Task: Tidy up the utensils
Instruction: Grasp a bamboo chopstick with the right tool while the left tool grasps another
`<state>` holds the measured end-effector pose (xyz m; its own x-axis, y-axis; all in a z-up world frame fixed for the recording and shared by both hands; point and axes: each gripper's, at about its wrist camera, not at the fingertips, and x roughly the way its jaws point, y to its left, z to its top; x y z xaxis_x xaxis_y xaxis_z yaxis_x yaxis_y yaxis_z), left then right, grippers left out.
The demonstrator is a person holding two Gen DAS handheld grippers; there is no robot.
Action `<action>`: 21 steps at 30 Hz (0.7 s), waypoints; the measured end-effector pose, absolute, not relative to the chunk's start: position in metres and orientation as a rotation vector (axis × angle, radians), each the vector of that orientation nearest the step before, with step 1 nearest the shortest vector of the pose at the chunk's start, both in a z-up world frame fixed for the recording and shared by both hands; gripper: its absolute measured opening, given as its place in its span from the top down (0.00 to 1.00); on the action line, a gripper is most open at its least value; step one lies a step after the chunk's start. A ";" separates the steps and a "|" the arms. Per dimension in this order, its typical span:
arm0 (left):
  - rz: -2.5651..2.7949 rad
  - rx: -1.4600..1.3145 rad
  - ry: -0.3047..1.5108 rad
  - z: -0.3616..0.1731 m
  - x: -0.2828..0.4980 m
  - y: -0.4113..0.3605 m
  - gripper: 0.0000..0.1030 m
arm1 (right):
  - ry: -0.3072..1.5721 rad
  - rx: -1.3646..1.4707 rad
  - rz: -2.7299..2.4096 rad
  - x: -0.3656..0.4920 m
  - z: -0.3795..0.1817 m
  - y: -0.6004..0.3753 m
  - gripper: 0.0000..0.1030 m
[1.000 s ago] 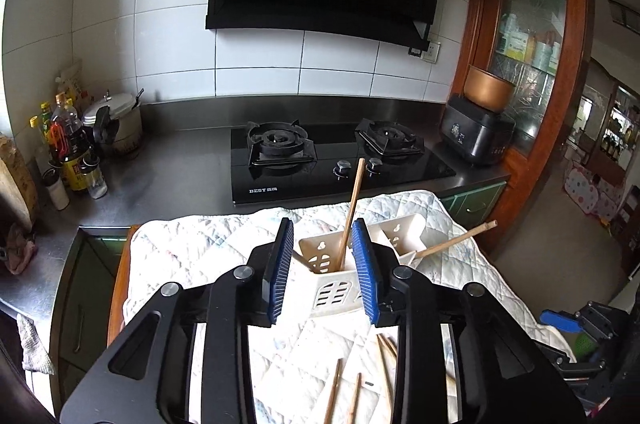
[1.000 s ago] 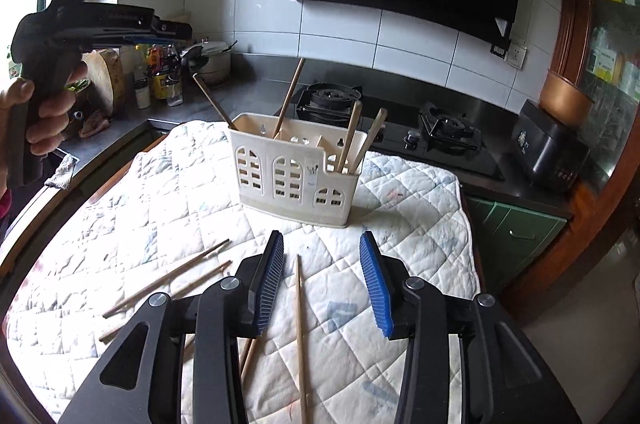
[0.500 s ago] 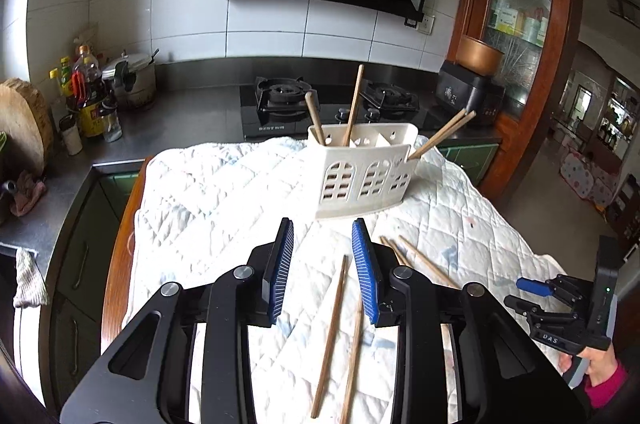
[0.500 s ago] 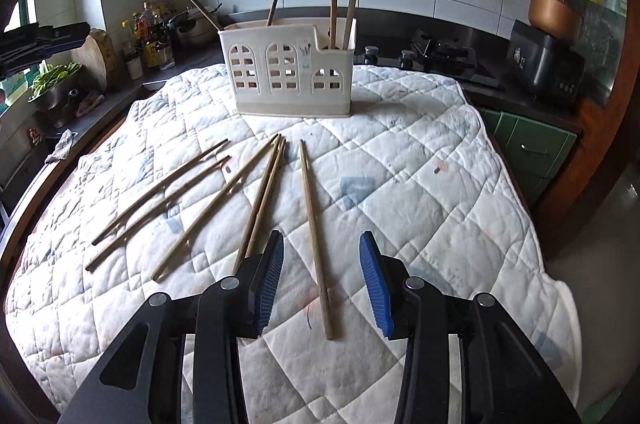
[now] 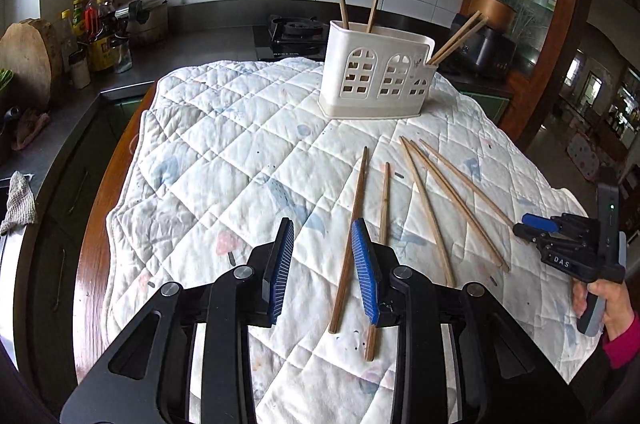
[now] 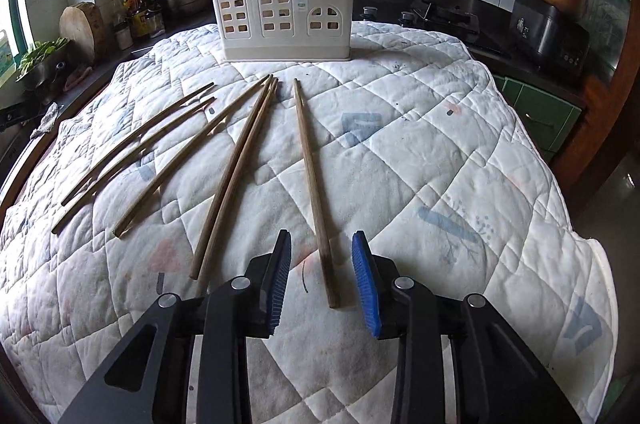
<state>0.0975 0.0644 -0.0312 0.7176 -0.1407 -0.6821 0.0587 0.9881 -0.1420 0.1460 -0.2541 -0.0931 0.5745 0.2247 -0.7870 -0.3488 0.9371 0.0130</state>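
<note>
Six chopsticks lie loose on the quilt, fanned toward the holder at its far end, where four more already stand; the rightmost chopstick runs lengthwise away from the right gripper, near end between the blue pads, which are closing yet not touching it; the left gripper hangs spread and empty, a dark chopstick just inside its right pad, long axis likewise toward the holder; the right hand looks nearer a grasp; gap between tips and cloth is hard to judge, and the holder's compartments are hidden behind its wall.
</note>
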 end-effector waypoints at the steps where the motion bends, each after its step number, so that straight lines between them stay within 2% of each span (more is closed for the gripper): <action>1: -0.113 -0.113 0.776 -0.037 0.097 0.064 0.70 | 0.903 -0.153 0.337 0.147 -0.095 -0.254 0.73; 10: -0.140 -0.086 0.856 -0.075 0.097 0.053 0.71 | 0.921 -0.184 0.317 0.153 -0.103 -0.251 0.79; 18: -0.147 -0.073 0.885 -0.093 0.106 0.042 0.72 | 0.917 -0.196 0.315 0.152 -0.102 -0.250 0.87; 19: -0.152 -0.072 0.889 -0.095 0.108 0.041 0.79 | 0.916 -0.197 0.315 0.153 -0.103 -0.250 0.87; 21: -0.151 -0.070 0.896 -0.098 0.110 0.039 0.80 | 0.917 -0.196 0.316 0.152 -0.103 -0.249 0.87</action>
<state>0.1102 0.0392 -0.0983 0.6149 -0.1607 -0.7720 0.1019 0.9870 -0.1243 0.1522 -0.2495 -0.1027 0.5669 0.1837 -0.8030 -0.3494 0.9364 -0.0324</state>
